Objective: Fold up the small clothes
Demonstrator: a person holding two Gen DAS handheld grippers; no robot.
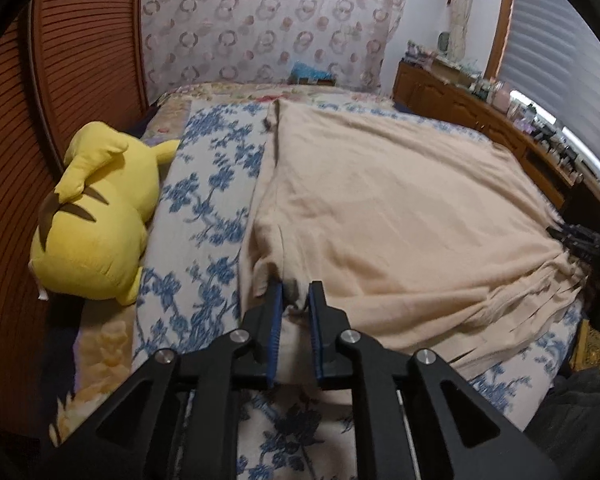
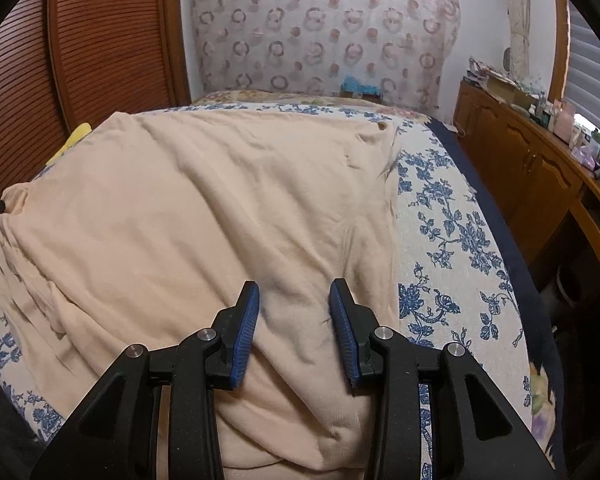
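While the peach garment (image 1: 400, 200) lay spread across the bed (image 1: 204, 216), covering most of the blue-flowered bedspread, both grippers sat at its near edge. Measured from the yellow plush toy (image 1: 96, 216) resting against the louvred door, the cloth began just past a strip of bare bedspread and ran away from the toy toward the wooden cabinet (image 1: 472, 116) under the window.

The left gripper (image 1: 296, 296) stood over the garment corner nearest the toy. Its fingers (image 1: 275, 320) were narrow, with a bunched fold of cloth and a dark patch in the slot between them; whether the pads pressed that fold or had let go of it could not be told. The right gripper (image 2: 294, 300) hovered over the edge of the garment farther from the toy, fingers (image 2: 342, 320) moderately wide, cloth visible under and between them but apparently not pinched.

The garment looked flat with only shallow wrinkles and a gathered, pleated stretch along the near hem, so the step in hand seemed to be taking hold of the near edge before the first fold. No fold appeared made, which put the task early.

The next move would call for both grippers to close firmly on only the intended layers, then lift together and carry the edge away over the cloth. Uneven grips could drag the fabric askew or pull the bedspread along.
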